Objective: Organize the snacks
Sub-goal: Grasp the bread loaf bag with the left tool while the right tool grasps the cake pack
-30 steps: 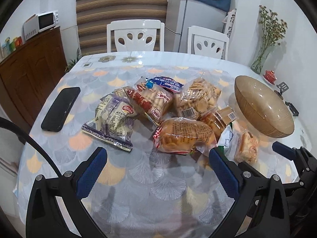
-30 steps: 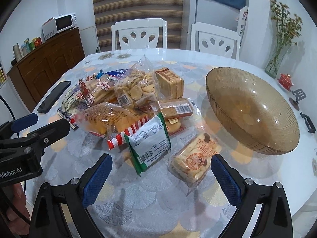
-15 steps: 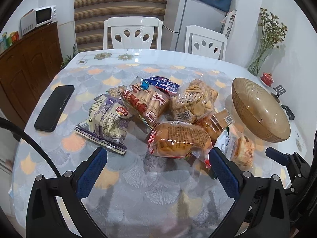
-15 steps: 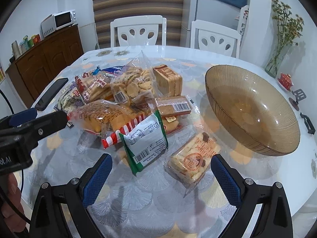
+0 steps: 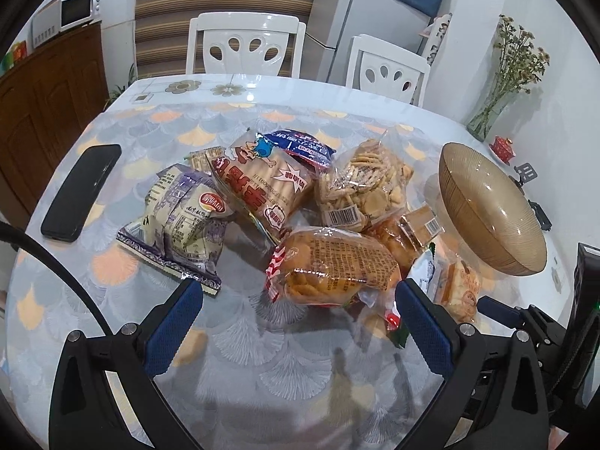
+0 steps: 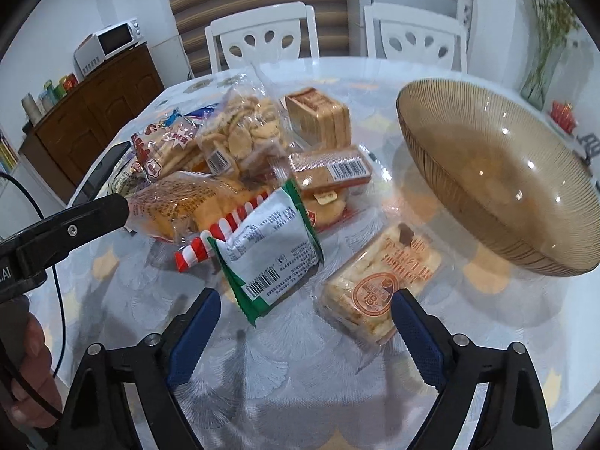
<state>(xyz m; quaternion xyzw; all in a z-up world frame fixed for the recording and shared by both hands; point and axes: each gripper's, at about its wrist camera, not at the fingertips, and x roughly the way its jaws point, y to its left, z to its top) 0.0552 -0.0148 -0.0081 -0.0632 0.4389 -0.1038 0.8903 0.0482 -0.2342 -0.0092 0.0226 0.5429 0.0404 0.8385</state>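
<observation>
The right gripper [image 6: 303, 315], jaws just narrowing yet grasping nothing, hovers with 2 packets ahead, the green-edged packet [image 6: 268, 253] and the clear-wrapped pastry [image 6: 378, 281] (bowl [image 6: 468, 202] beyond, right), so it may pinch both or slip, while the left gripper [image 5: 300, 307] stays released.

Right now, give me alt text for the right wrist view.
The open right claw hovers above a green-edged snack packet and a clear-wrapped pastry. More snacks are piled behind; an empty amber glass bowl sits right.
</observation>
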